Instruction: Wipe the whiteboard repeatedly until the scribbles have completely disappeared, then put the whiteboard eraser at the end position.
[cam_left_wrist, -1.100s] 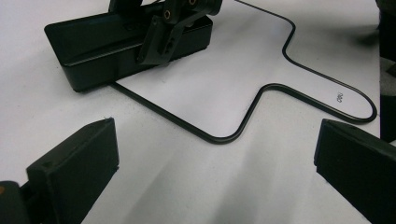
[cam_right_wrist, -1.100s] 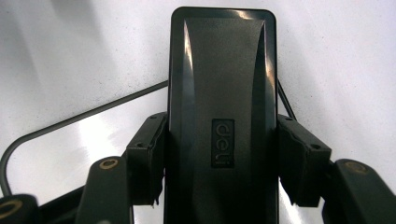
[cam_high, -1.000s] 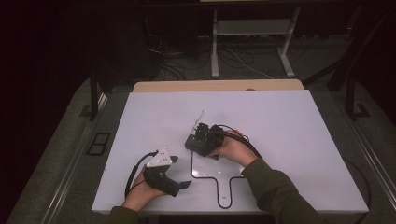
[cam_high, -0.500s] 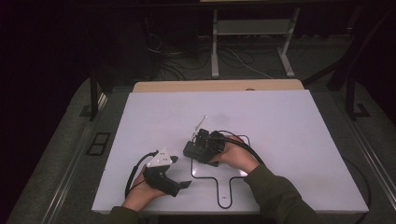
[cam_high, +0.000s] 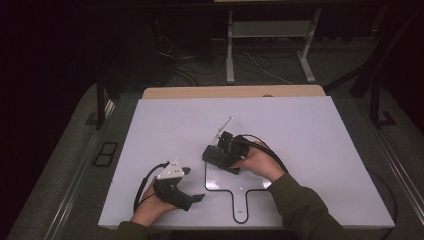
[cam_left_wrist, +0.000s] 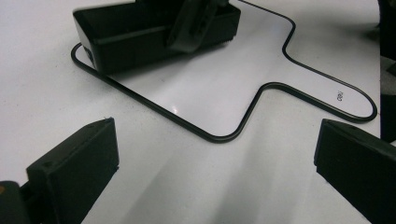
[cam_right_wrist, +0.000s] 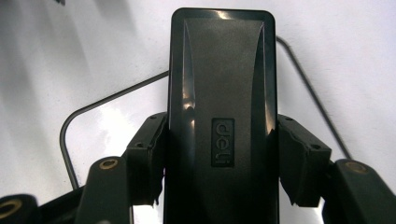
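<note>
Fingers of the right gripper (cam_right_wrist: 219, 186) clamp a black eraser (cam_right_wrist: 222, 107) over the paddle-shaped whiteboard (cam_high: 225, 179); left gripper (cam_left_wrist: 210, 172) gapes empty. Board looks clean; eraser probably needs setting down.

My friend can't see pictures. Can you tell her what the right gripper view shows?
A long black block with a small raised logo is squeezed between the right gripper's two black jaws. Under it lies a white table with a thin black paddle-shaped outline on it.
</note>
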